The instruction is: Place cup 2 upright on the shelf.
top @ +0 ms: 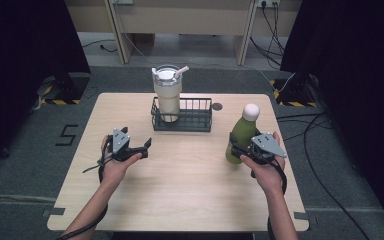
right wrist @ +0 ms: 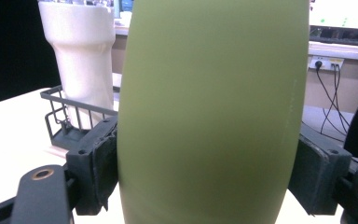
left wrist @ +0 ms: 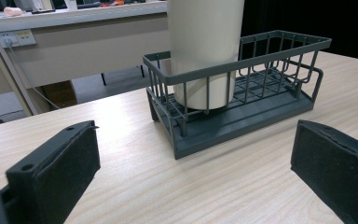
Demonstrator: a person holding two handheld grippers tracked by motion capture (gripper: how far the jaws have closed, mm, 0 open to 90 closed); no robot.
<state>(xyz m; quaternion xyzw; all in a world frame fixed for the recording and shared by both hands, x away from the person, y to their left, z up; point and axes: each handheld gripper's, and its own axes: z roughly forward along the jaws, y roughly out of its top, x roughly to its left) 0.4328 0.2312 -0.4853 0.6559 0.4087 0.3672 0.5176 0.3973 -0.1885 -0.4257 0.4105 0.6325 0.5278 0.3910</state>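
Green bottle (top: 241,136) unlabelled, clamped in right tongs (top: 240,150).

The left tool (left wrist: 193,168) hovers low over the pale wood-grain counter (left wrist: 223,186), its two black padded jaws spread wide apart with nothing between them. Ahead stands a dark grey wire basket (left wrist: 261,100). A cream cylindrical tumbler (left wrist: 205,51) stands upright inside the basket's left end.

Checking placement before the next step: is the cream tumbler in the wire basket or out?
In: the cream tumbler stands upright inside the wire basket, at its left end.
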